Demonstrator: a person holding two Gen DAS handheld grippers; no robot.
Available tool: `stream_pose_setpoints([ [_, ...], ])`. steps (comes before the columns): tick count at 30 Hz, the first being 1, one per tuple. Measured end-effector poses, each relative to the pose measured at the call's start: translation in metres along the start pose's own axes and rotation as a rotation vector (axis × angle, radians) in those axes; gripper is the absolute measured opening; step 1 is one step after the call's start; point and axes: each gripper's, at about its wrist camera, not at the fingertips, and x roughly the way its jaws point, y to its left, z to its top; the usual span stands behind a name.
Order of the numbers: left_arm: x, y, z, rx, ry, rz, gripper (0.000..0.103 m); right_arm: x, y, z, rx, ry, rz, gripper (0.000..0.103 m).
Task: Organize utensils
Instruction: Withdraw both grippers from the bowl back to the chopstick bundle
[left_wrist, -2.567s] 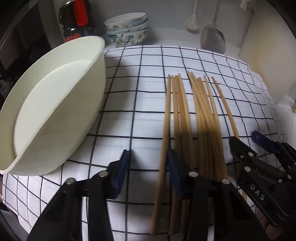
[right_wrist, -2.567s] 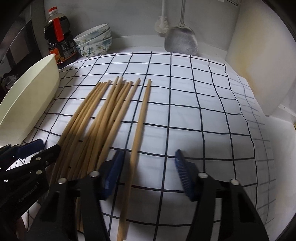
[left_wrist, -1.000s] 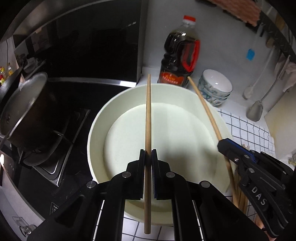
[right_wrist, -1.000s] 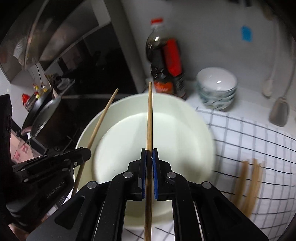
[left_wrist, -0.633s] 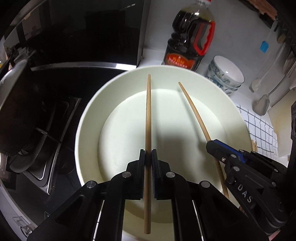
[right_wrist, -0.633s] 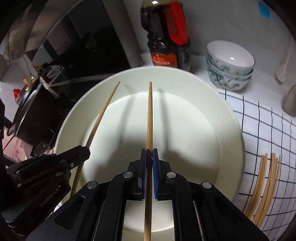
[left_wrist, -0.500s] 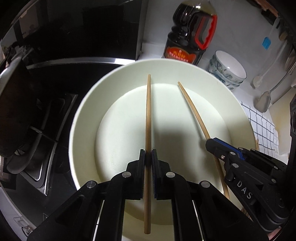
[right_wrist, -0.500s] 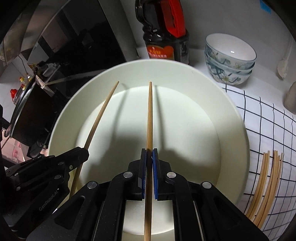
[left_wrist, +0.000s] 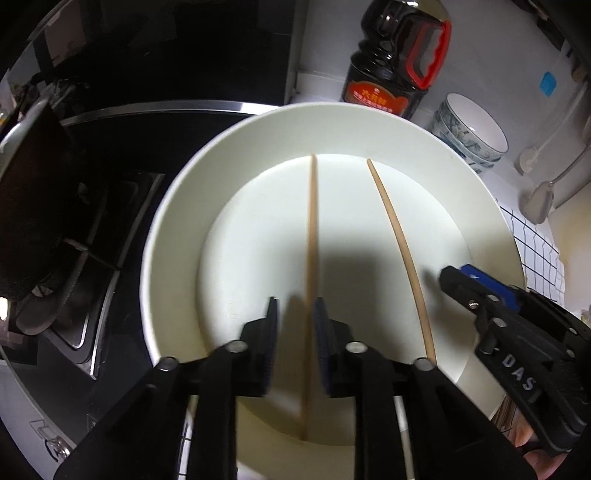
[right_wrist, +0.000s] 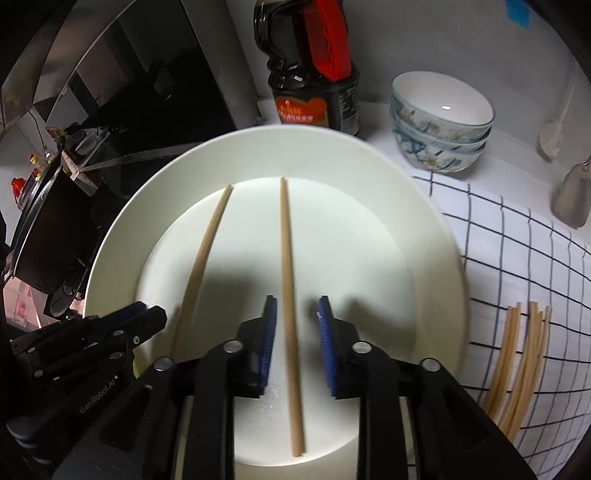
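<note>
Both grippers hang over a large cream basin (left_wrist: 173, 236) (right_wrist: 436, 236), pointing steeply down into it. My left gripper (left_wrist: 295, 332) has its jaws opening; a wooden chopstick (left_wrist: 312, 229) runs between the blue pads, blurred and close to the right pad, with neither pad pressing it. My right gripper (right_wrist: 297, 332) is opening too, and its chopstick (right_wrist: 286, 258) lies loose between the pads. Each view shows the other chopstick (left_wrist: 395, 236) (right_wrist: 205, 243) and the other gripper (left_wrist: 476, 284) (right_wrist: 140, 317) beside it. Several more chopsticks (right_wrist: 517, 362) lie on the checked cloth (right_wrist: 517, 258).
A dark sauce bottle (right_wrist: 314, 85) with a red handle and a stack of patterned bowls (right_wrist: 439, 122) stand behind the basin. A black stove with a pot (left_wrist: 33, 206) lies to the left. A spatula and a ladle (left_wrist: 539, 199) hang at the back right.
Both grippers sank closer to the basin while shut on their chopsticks. Now both sets of jaws have parted and the chopsticks sit loose between the pads.
</note>
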Motion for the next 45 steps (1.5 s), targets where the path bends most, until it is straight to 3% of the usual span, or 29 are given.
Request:
stream_pose_setpoints([
  [1, -0.002, 0.002, 0.000, -0.006, -0.006, 0.005, 0.051, -0.003, -0.002, -0.001, 0.005, -0.005, 0.000, 0.025],
  [3, -0.011, 0.005, -0.003, -0.022, -0.038, 0.016, 0.069, -0.008, -0.006, -0.001, 0.015, -0.009, 0.001, 0.026],
  [4, -0.016, 0.006, -0.004, -0.024, -0.054, 0.021, 0.071, -0.010, -0.006, -0.002, 0.018, -0.012, 0.002, 0.029],
  [16, -0.043, 0.003, -0.018, -0.013, -0.077, 0.033, 0.084, -0.054, -0.011, -0.023, 0.024, -0.077, -0.008, 0.046],
  [30, -0.074, -0.023, -0.043, 0.057, -0.113, 0.015, 0.090, -0.102, -0.038, -0.069, 0.102, -0.123, -0.045, 0.056],
  [39, -0.091, -0.071, -0.064, 0.201, -0.167, -0.076, 0.093, -0.131, -0.090, -0.124, 0.223, -0.128, -0.175, 0.058],
  [45, -0.094, -0.115, -0.079, 0.259, -0.157, -0.146, 0.093, -0.150, -0.132, -0.146, 0.301, -0.130, -0.269, 0.058],
])
